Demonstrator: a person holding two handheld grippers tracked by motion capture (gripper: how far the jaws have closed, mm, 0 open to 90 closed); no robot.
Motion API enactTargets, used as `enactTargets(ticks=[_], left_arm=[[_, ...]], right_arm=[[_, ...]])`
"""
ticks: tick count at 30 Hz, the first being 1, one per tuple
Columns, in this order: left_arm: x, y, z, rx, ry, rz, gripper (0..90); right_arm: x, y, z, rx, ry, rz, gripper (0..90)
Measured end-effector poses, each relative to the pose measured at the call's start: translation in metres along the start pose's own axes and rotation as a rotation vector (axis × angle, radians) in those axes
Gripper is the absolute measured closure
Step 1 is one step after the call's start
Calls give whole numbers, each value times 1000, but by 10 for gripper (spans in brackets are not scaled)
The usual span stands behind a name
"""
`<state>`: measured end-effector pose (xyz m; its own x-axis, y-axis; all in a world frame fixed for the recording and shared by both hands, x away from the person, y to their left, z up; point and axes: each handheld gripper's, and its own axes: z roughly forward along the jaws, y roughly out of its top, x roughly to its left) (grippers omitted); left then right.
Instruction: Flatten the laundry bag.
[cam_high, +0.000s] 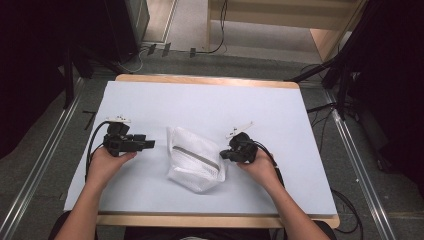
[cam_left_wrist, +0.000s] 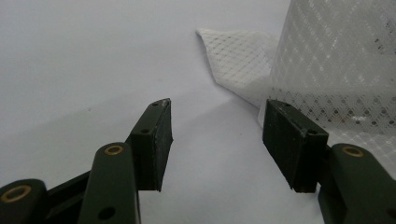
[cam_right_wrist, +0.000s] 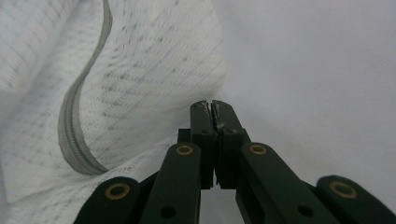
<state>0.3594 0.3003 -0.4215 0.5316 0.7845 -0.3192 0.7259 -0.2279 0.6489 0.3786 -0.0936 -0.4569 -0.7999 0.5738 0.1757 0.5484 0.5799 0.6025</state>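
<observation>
Mesh bag (cam_high: 196, 159) is lying zipped between both tools; right hand-held gripper (cam_right_wrist: 211, 106) is pinching shut, perhaps on its edge, left hand-held gripper (cam_left_wrist: 217, 128) is gaping empty beside it.

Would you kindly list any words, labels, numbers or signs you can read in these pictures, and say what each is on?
None: the white mesh bag and its grey zipper bear no print, and the table, left gripper and right gripper carry no label.
</observation>
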Motion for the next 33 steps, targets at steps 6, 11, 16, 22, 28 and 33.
enactTargets(ticks=[6,11,16,22,28,33], left_arm=[[1,0,0,1,-1,1,433],[0,0,0,2,3,-1,433],[0,0,0,2,0,0,433],[0,0,-1,-6,-3,-2,433],[-10,5,-3,-17,-20,20,440],[-24,18,-6,-19,-34,48,445]], right_arm=[[-23,4,-27,-110,-42,74,900],[-38,3,-36,-136,-86,97,900],[-54,0,-42,-144,-138,118,900],[-76,-8,-51,-168,-186,159,900],[-85,-15,-48,-155,-172,206,882],[-82,-13,-54,-196,-166,199,783]])
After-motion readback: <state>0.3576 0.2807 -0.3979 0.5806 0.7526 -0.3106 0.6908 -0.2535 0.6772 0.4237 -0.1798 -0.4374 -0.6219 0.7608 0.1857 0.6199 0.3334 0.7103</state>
